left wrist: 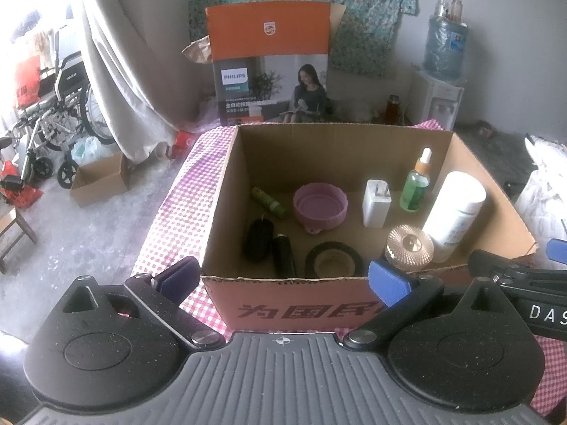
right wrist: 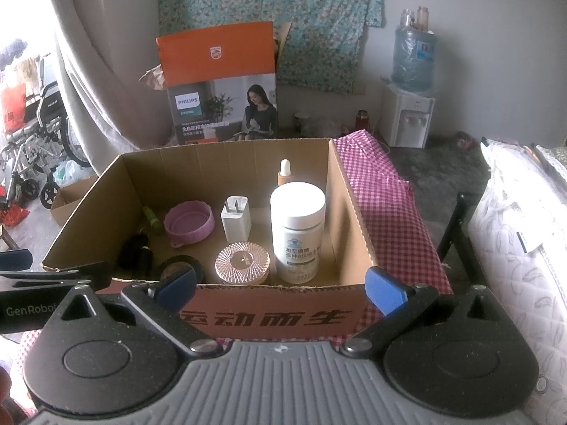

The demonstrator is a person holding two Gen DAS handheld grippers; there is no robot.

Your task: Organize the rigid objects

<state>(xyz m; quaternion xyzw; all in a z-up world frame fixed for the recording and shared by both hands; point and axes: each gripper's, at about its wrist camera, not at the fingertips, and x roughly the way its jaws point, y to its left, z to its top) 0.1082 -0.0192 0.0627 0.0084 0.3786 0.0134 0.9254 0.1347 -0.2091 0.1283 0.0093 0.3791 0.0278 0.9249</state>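
Viewing: we look down along both grippers into an open cardboard box that sits on a checked cloth covering the counter.
Left gripper: released, its blue pads spread wide and holding nothing; it hovers just short of the box's near wall.
Right gripper: likewise released and empty, level with the near wall, beside the left one.
Ahead of the right gripper: a white bottle stands upright just past the wall, with a faceted pink jar touching or nearly touching it on the left.
Further ahead: a white charger stands on end, and a green dropper bottle rises behind the white bottle, partly hidden in the right view.
Ahead of the left gripper: a black tape roll lies flat just past the wall; two dark cylinders lie to its left, a small green tube beyond them, and a collapsible lilac bowl sits mid-floor.
Stage, as we judge it: the rigid objects appear gathered in the box, with either little left to place or a rearrangement about to begin.
Risk 1: reaching over the wall for the jar could tip the tall white bottle, since they crowd together.
Risk 2: a falling bottle would likely knock over the charger and the dropper bottle.
Risk 3: a low approach could catch the torn near wall and drag the box across the cloth.
Risk 4: the two grippers sit close together and may collide if both enter together.
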